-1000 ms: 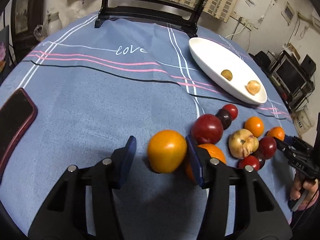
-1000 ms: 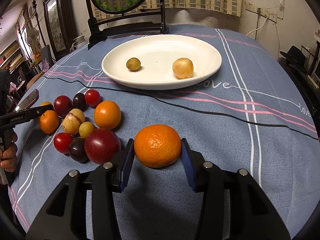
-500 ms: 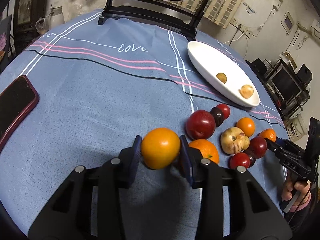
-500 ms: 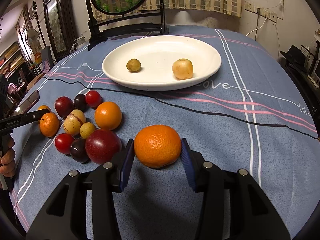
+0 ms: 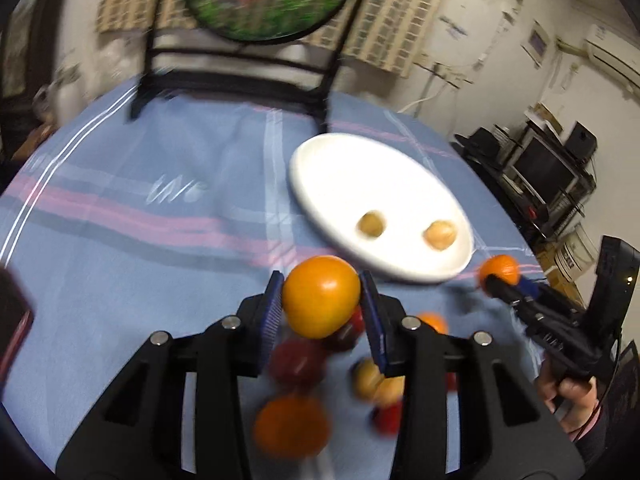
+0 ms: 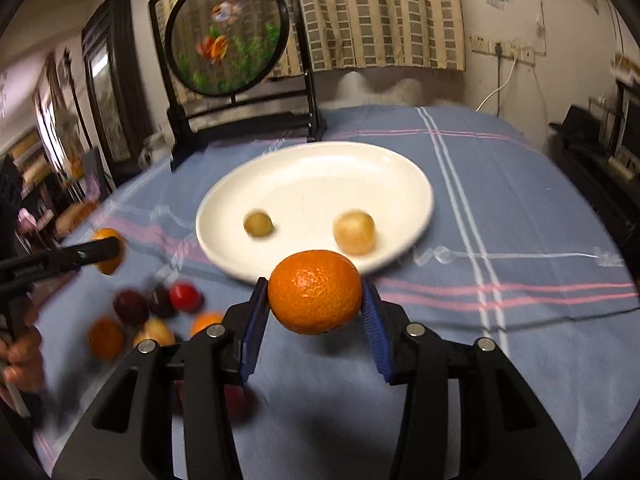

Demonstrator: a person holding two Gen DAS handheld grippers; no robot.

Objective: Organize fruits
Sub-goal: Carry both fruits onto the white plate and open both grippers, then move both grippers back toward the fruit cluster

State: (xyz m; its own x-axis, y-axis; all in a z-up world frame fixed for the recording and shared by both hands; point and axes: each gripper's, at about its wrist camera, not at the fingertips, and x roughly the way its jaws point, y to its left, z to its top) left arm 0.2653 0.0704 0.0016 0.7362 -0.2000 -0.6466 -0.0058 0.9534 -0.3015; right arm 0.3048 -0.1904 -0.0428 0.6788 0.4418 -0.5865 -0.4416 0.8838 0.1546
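My left gripper (image 5: 322, 300) is shut on a smooth orange fruit (image 5: 320, 296) and holds it in the air above the fruit pile (image 5: 300, 364), short of the white plate (image 5: 320, 168). My right gripper (image 6: 314, 298) is shut on a dimpled mandarin (image 6: 314, 292) and holds it above the cloth at the near rim of the plate (image 6: 400, 168). The plate holds two small fruits: a greenish one (image 6: 258, 223) and a tan one (image 6: 354, 232). The right gripper and its mandarin also show in the left wrist view (image 5: 500, 270).
Loose red, dark and orange fruits (image 6: 160, 308) lie on the blue cloth left of the plate. A round fish picture on a black stand (image 6: 228, 40) stands behind the plate. A dark phone (image 5: 12, 320) lies at the left edge.
Both grippers have lifted their fruit off the cloth and moved toward the plate. The left gripper closed on the orange fruit during the last second. The views are motion-blurred.
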